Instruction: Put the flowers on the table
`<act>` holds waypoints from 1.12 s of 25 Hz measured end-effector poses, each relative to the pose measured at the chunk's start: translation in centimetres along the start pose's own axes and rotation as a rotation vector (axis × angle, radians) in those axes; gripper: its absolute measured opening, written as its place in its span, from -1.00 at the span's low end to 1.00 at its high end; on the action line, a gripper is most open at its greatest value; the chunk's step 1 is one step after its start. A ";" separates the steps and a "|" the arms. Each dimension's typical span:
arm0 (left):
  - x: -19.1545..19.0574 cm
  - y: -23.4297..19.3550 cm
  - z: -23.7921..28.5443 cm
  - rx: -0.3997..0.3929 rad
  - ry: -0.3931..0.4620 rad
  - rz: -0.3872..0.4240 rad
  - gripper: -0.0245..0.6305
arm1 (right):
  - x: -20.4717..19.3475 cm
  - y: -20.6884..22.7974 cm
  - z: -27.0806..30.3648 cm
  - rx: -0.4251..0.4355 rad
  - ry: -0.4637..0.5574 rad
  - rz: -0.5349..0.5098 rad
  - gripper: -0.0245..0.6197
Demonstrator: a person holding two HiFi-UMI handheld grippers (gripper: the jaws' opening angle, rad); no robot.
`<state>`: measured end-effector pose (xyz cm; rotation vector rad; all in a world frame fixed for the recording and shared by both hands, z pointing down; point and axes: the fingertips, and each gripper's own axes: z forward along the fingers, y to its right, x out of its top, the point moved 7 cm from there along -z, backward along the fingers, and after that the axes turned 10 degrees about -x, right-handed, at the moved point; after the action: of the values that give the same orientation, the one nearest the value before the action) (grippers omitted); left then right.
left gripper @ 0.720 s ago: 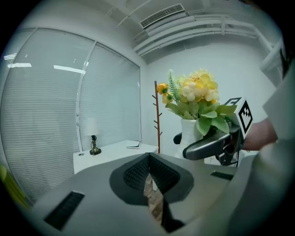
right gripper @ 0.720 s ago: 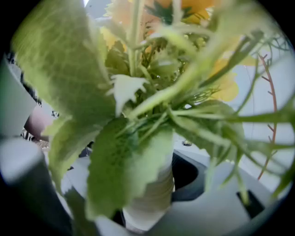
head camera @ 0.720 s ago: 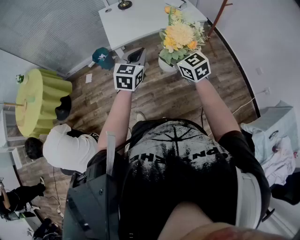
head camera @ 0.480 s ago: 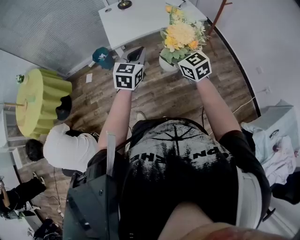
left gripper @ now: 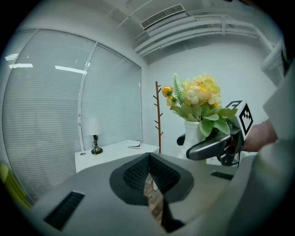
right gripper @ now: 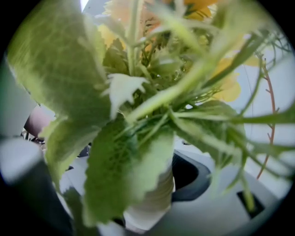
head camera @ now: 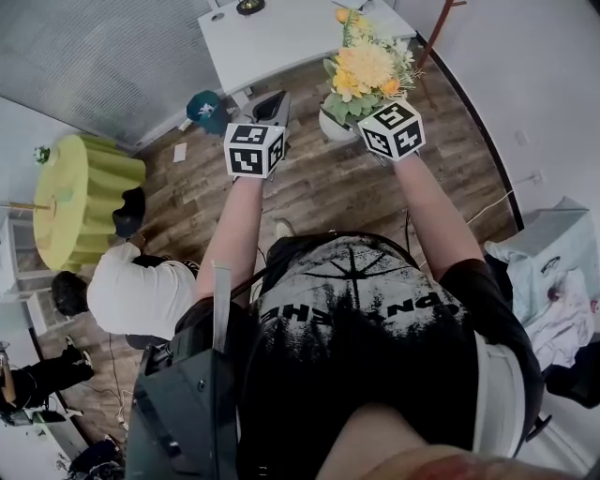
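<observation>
A bunch of yellow and orange flowers (head camera: 366, 66) stands in a white vase (head camera: 330, 128), carried above the wooden floor. My right gripper (head camera: 345, 124) is shut on that vase, its jaws spread wide round the ribbed body (right gripper: 154, 198). Leaves fill most of the right gripper view. In the left gripper view the vase (left gripper: 193, 133) hangs to the right, one dark jaw of the right gripper (left gripper: 216, 143) across it. My left gripper (head camera: 274, 108) is beside it at the left, shut and empty, pads together (left gripper: 148, 168). The white table (head camera: 281, 37) lies just ahead.
A small lamp (head camera: 248, 7) and some papers (left gripper: 134, 145) sit on the white table. A wooden coat stand (left gripper: 159, 115) rises behind it. A teal object (head camera: 204, 112) lies on the floor, a yellow-green round table (head camera: 80, 202) stands left, a crouching person (head camera: 131, 295) below it.
Both grippers and the flowers have shifted slightly forward, toward the white table. The grip on the vase is unchanged.
</observation>
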<state>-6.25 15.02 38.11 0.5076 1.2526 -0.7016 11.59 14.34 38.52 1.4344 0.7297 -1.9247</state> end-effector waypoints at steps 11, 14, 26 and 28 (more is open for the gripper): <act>-0.7 0.5 -0.2 0.015 -0.031 0.013 -0.89 | -1.3 0.3 -0.2 0.012 -0.017 0.006 -0.05; -1.3 0.3 -0.4 0.024 -0.039 0.003 -0.89 | -1.8 0.2 -0.1 0.021 -0.023 0.013 -0.05; -2.8 -2.4 0.6 0.038 -0.060 -0.027 -0.89 | -2.2 0.9 3.4 0.049 -0.051 0.014 -0.05; -2.7 -3.1 1.3 0.034 -0.062 -0.027 -0.89 | -2.2 1.3 4.2 0.051 -0.057 0.012 -0.05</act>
<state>-8.02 12.47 41.18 0.4943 1.1929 -0.7569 10.46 10.73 41.67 1.4046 0.6488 -1.9794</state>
